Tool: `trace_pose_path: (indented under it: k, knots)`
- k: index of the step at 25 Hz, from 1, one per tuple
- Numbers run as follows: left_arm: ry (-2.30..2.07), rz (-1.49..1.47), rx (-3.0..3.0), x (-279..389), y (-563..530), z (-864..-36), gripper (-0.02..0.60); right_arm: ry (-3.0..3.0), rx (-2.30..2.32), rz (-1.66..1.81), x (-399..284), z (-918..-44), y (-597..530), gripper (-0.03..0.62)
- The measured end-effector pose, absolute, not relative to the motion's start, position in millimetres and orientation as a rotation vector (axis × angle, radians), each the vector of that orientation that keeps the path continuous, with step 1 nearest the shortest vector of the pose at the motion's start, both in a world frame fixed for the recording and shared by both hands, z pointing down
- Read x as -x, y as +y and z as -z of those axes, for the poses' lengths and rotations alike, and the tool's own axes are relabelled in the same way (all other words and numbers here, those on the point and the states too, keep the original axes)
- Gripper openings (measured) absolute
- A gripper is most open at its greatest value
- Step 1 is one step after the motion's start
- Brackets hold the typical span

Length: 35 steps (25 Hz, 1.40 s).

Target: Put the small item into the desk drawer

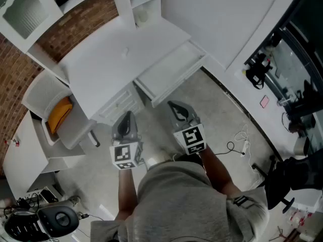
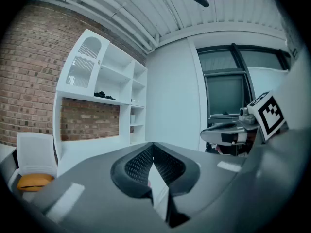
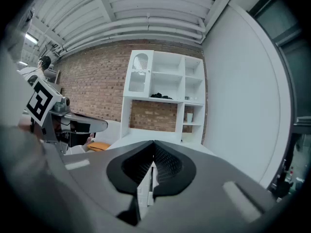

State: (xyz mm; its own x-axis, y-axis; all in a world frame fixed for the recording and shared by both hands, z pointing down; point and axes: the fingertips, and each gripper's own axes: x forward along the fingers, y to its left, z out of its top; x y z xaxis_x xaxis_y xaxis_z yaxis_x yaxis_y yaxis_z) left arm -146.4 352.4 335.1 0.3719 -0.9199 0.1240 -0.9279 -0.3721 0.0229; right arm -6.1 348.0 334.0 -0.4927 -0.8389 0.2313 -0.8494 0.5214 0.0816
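The white desk point(image 1: 108, 67) stands ahead with its drawer point(image 1: 169, 74) pulled out toward me; what shows of the drawer's inside looks bare. A faint small spot point(image 1: 126, 51) lies on the desk top, too small to identify. My left gripper point(image 1: 128, 115) hovers over the floor in front of the desk's lower drawers, jaws together with nothing between them point(image 2: 153, 145). To its right, my right gripper point(image 1: 174, 105) hangs just short of the open drawer's front, also shut and empty point(image 3: 154, 143). Each gripper shows in the other's view: the right gripper point(image 2: 233, 132), the left gripper point(image 3: 77, 124).
A white chair with an orange cushion point(image 1: 59, 114) stands left of the desk. A white shelf unit point(image 3: 163, 89) rises at the desk's back against a brick wall. Cables point(image 1: 237, 145) lie on the floor at the right, near a black chair point(image 1: 282, 185).
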Motion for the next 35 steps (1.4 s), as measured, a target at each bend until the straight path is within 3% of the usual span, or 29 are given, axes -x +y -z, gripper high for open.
trace_pose_path:
  k: [16, 35]
  knots:
    - [-1.740, -0.140, -2.512, 158.1, 304.2, -331.9, 0.012, -2.542, -1.366, 0.021, 22.6, -331.6, 297.5, 0.003]
    - [-1.983, -0.173, -2.224, 162.5, 119.6, -354.0, 0.012, -2.649, -0.993, -0.060, 39.2, -365.7, 76.6, 0.003]
